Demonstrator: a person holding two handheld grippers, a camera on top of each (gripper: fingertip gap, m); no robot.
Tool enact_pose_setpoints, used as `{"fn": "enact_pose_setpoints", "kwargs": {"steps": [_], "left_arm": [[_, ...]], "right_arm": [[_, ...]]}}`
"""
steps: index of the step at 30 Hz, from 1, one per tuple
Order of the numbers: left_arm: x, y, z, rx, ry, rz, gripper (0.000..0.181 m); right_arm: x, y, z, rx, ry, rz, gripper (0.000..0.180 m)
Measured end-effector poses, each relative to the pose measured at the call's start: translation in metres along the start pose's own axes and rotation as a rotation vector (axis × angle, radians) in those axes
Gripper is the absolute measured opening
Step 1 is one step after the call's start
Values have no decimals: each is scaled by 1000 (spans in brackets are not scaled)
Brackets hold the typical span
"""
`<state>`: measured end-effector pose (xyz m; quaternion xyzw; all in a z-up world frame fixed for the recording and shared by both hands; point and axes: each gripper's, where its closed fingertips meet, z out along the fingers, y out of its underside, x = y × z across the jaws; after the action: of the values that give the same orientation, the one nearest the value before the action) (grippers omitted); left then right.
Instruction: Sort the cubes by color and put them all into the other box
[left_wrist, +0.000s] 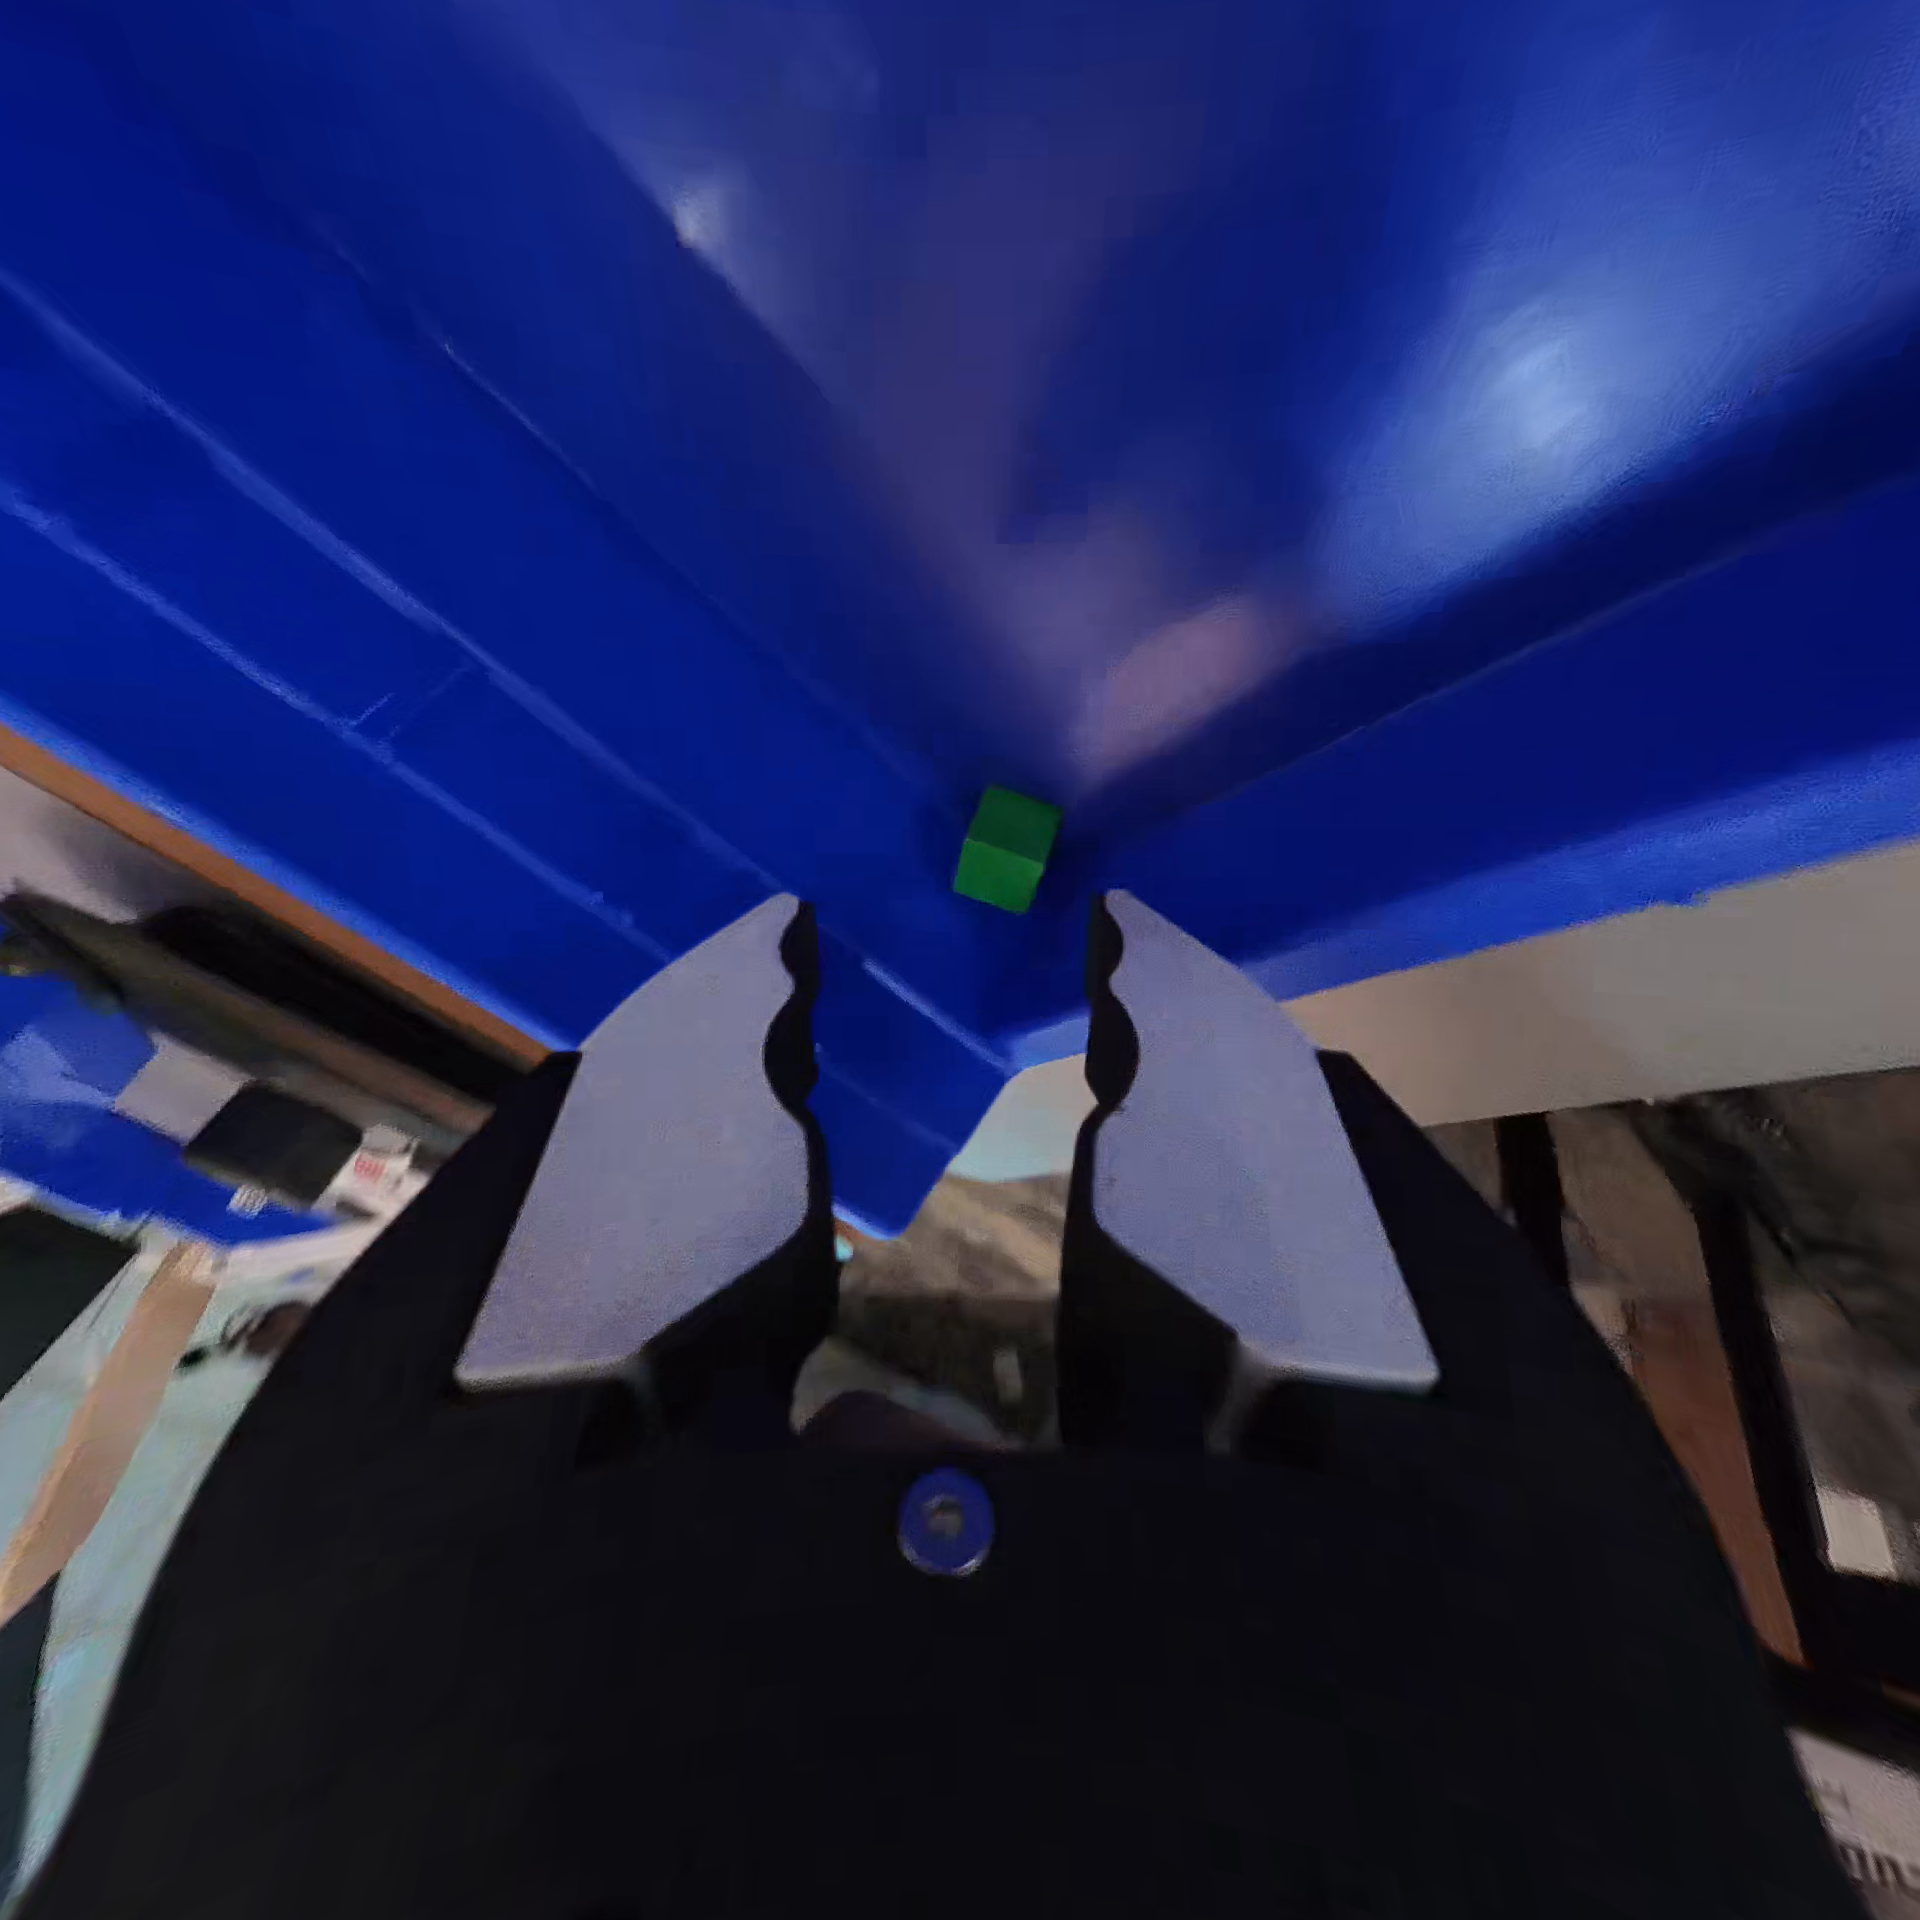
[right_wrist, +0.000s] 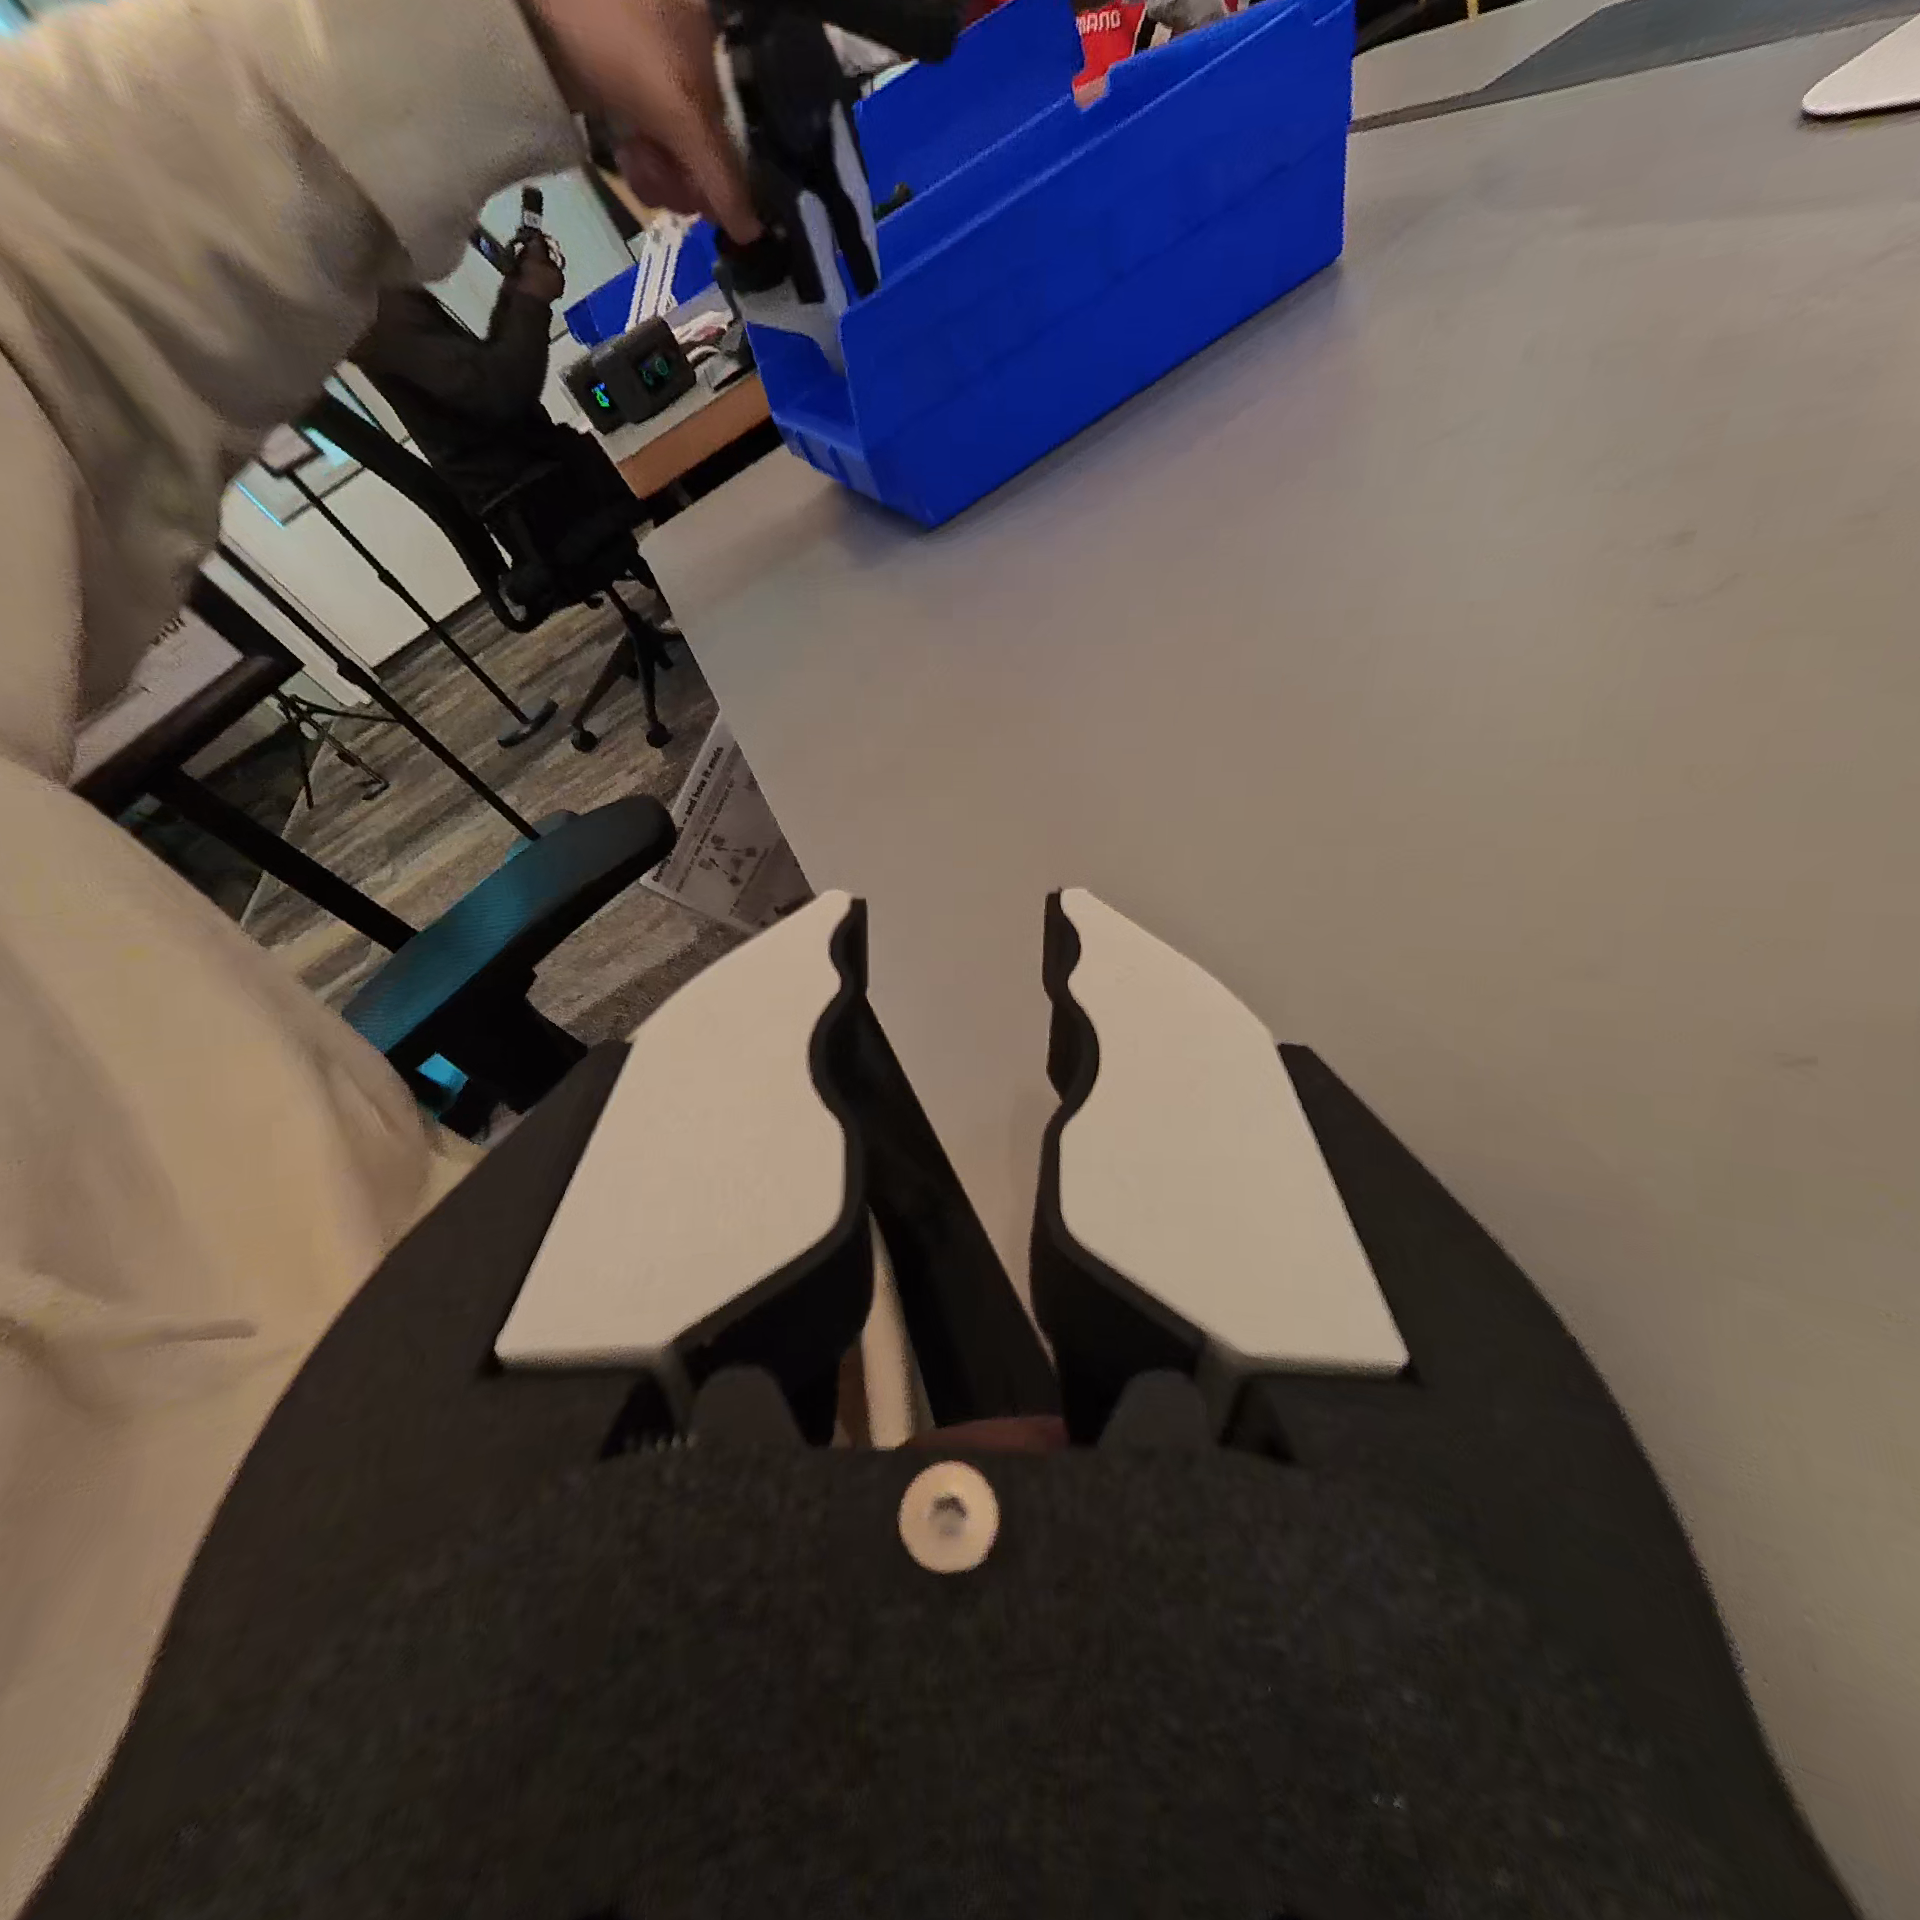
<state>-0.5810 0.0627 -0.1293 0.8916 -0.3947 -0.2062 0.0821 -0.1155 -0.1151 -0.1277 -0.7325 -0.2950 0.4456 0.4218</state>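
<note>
In the left wrist view a small green cube (left_wrist: 1006, 850) lies in a corner of the blue box (left_wrist: 520, 540), just beyond my left gripper (left_wrist: 948, 914), which is open and empty at the box's rim. In the right wrist view my right gripper (right_wrist: 951, 909) is open and empty, low over the grey table (right_wrist: 1351, 779). The blue box (right_wrist: 1070, 312) stands far ahead near the table's left edge, with the left gripper (right_wrist: 821, 239) reaching into its near end. Whatever else is in the box is hidden.
A person's beige sleeve (right_wrist: 156, 312) fills the left of the right wrist view. Beyond the table's left edge are office chairs (right_wrist: 499, 935), a stand and another blue bin (right_wrist: 623, 291). A white object (right_wrist: 1860, 78) lies at the table's far right. My right fingertips sit around 50 cm from my left ones. The small green cube (left_wrist: 1006, 850) is closer to my left gripper, around 5 cm from its tips; the right tips are 50 cm off.
</note>
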Motion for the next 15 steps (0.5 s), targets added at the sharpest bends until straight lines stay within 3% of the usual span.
{"fn": "enact_pose_setpoints", "kwargs": {"steps": [6, 15], "left_arm": [[-6, 19, 35, -343, 8, 126, 46], [0, 21, 45, -490, 16, 248, 51]], "right_arm": [[4, 3, -5, -14, 12, -42, 31], [1, 4, -6, -31, -21, -38, 31]]}}
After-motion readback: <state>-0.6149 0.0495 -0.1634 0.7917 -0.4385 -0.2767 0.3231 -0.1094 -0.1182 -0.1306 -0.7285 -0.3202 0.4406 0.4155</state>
